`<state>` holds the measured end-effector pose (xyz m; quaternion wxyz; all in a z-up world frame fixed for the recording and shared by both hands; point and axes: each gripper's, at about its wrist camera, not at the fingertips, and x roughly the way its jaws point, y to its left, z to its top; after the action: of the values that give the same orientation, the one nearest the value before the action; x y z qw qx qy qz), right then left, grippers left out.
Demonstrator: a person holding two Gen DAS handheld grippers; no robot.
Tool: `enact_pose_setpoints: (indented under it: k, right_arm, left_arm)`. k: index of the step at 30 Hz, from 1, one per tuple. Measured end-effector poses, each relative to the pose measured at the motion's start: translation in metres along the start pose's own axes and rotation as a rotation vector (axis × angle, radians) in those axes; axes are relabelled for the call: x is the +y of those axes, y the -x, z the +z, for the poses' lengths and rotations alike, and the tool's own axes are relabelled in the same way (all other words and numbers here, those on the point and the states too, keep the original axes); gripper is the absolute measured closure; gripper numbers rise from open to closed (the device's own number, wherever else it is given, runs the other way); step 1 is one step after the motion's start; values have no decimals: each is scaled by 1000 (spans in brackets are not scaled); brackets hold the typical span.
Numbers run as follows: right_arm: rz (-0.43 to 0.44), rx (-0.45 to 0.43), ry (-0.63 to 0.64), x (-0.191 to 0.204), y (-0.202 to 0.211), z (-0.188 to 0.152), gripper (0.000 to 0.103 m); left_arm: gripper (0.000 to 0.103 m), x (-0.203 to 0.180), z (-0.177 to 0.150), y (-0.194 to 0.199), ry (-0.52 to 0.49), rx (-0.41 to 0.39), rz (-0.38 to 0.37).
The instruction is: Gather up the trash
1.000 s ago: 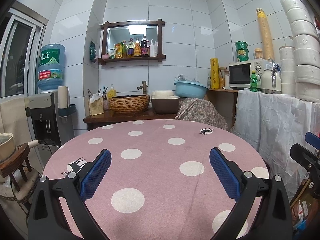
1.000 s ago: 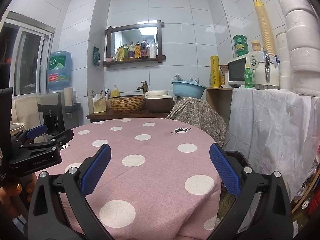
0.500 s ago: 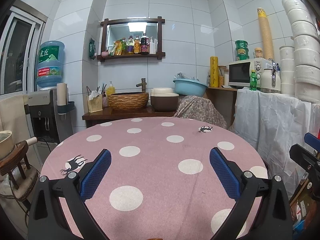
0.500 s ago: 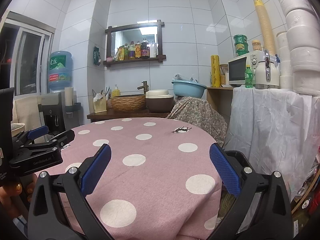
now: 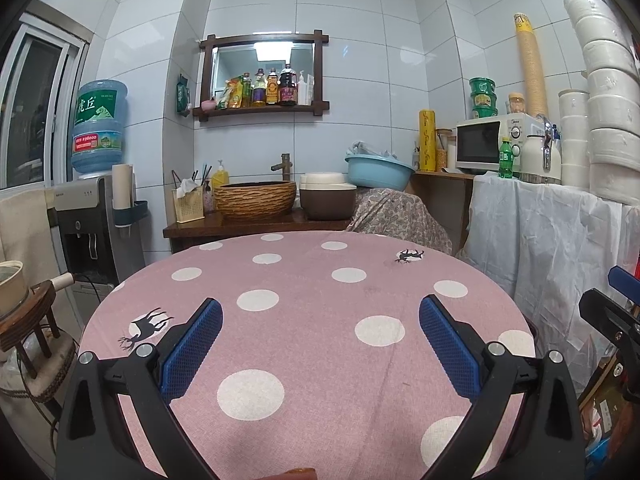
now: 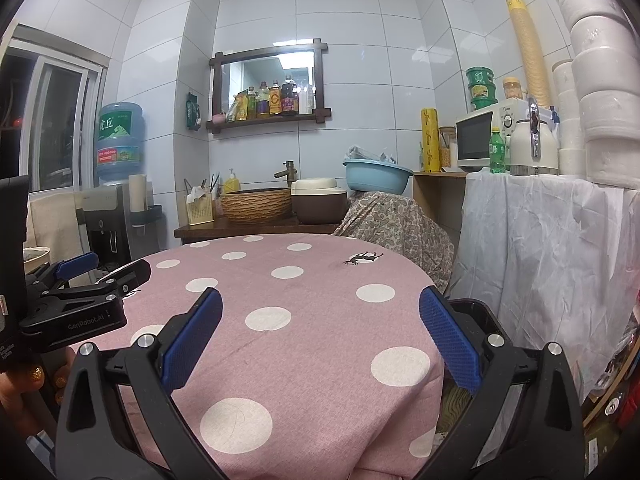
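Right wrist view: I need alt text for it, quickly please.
The right hand-held gripper hangs open and empty over a round table in a pink polka-dot cloth with nothing on it. The left hand-held gripper juts in at left, and a dark bin sits by the table's right edge.

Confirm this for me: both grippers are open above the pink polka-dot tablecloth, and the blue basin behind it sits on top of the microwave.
Not quite. The blue basin sits on a patterned cloth-covered mound left of the microwave, as the left wrist view shows. Both grippers, left and right, are open above the tablecloth.
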<state>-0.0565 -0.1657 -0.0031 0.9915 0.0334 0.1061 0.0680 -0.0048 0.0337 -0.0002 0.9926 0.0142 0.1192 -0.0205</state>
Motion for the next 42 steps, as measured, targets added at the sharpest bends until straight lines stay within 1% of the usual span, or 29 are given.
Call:
enact_pose_setpoints:
  k: [10,42]
  right_arm:
    - [-3,12,-12,2,-4,-1,6]
    - [-1,29,-8,5,-11,-1,6]
  left_arm:
    - [5,2,-1,-4,14,31,-1]
    - [5,-3,0,-12,15,57,9]
